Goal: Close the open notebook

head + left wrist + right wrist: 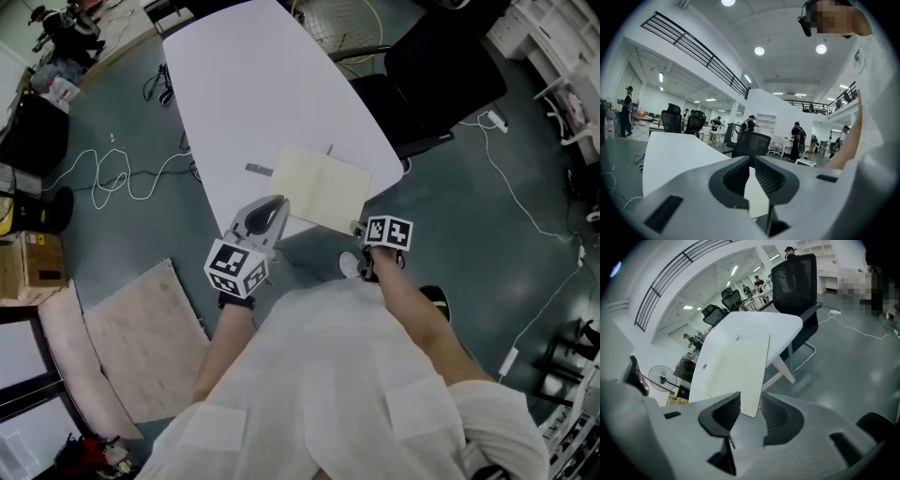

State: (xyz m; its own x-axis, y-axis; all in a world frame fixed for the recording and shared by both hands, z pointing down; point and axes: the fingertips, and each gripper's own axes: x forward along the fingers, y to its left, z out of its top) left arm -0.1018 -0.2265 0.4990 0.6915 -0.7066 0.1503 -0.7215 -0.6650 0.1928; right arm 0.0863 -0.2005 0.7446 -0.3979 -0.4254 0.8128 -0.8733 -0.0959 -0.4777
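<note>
The notebook [319, 187] lies flat near the front edge of the white table [253, 84] and shows one plain cream face. My right gripper [361, 230] points steeply down at its near right corner. In the right gripper view that corner of the notebook [736, 366] sits between the jaws of the right gripper [751, 411]. They stand apart, and a gap shows beside the right pad [776, 416]. My left gripper [275, 202] hovers at the notebook's near left edge. In the left gripper view the left gripper [753, 159] has its tips almost touching, with nothing between them.
A small grey object [259, 170] and a thin pen-like item [330, 148] lie on the table beside the notebook. A black office chair [441, 75] stands at the table's right side. Cables [112, 178] and a pinkish board [141, 337] lie on the floor.
</note>
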